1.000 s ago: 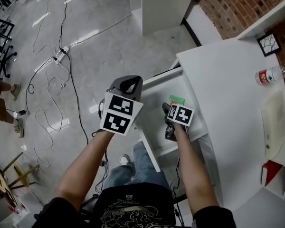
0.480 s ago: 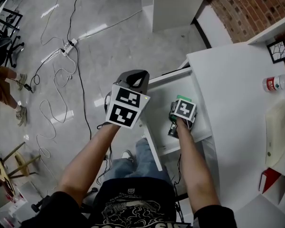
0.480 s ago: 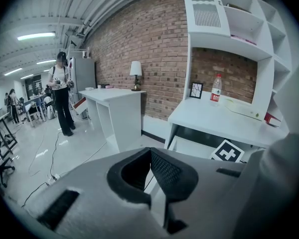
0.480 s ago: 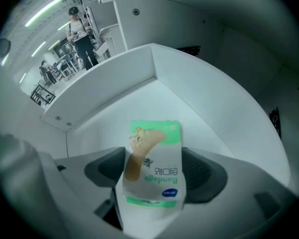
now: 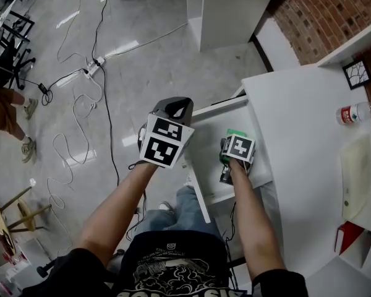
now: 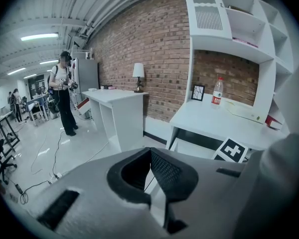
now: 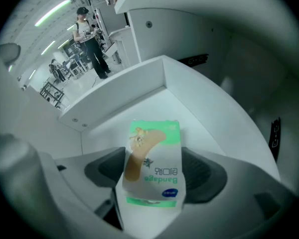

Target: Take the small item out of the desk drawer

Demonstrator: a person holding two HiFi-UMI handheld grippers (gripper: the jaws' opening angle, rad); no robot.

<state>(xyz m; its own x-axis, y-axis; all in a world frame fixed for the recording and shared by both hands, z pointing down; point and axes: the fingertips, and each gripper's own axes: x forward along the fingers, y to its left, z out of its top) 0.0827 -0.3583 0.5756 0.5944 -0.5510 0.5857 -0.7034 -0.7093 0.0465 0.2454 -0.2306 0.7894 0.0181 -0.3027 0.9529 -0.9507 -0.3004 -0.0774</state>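
Bandage box (image 7: 152,153) is being clamped in the drawer (image 5: 204,142) by the right gripper (image 7: 157,169), jaws having just been closing; the left gripper (image 6: 148,159) jaws are being pressed together, empty.

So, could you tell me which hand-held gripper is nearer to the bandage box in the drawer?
Right. The right hand-held gripper, jaws just closing, grips the bandage box inside the drawer; the left hand-held gripper hovers shut outside the drawer's front.
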